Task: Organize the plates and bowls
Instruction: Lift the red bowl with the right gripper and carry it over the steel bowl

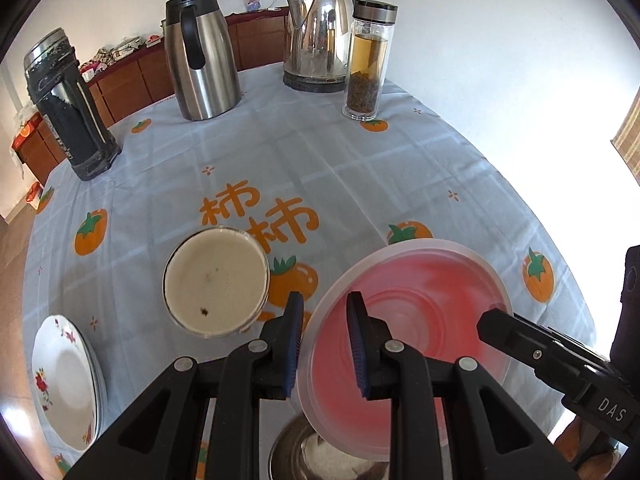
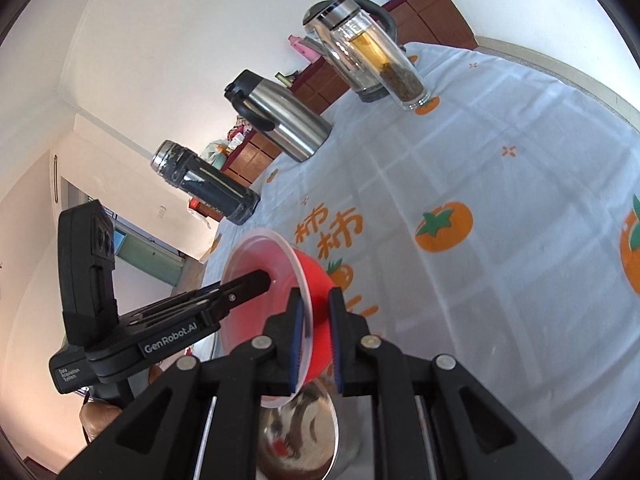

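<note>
Left gripper (image 1: 322,344) and right gripper (image 2: 316,340), both angled downward, fingers clamped narrow.

open cloth mid-table (kettle (image 1: 318,36), flasks (image 1: 202,56) behind)

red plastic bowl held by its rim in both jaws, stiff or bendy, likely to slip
The red plastic bowl looks thin and translucent, so probably light and slightly flexible. Its smooth rim is pinched from two sides, so it may slip or pivot if either grip loosens.

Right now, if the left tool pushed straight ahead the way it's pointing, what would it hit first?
Probably the tablecloth. The left tool already grips the red bowl's frosted rim, so the bowl travels with it. Ahead lies bare cloth, between the cream bowl and the red one, though depth is unclear.
</note>
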### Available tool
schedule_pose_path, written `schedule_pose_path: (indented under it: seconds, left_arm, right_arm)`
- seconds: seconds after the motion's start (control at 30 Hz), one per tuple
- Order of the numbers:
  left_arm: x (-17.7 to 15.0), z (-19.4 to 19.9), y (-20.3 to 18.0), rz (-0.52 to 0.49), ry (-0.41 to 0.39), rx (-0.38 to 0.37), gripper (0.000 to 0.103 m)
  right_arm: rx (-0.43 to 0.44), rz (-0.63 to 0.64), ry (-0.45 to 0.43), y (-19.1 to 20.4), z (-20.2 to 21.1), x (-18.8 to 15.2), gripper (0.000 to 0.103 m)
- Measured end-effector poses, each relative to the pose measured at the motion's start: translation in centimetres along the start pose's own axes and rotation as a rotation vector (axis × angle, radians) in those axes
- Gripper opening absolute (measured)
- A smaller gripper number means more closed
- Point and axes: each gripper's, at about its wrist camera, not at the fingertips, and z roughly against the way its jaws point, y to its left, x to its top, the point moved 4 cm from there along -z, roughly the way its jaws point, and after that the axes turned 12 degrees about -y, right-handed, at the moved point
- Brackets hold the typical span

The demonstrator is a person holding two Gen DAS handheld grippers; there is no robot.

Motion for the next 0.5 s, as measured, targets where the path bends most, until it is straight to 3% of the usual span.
schedule_pose_path:
  seconds: [0.5]
  left_arm:
    - [-4.2, 4.6, 0.4, -0.032, -0.015, 0.016, 0.025]
  right_arm:
    - [0.002, 0.023, 0.032, 2.9, 3.5, -4.3, 0.013]
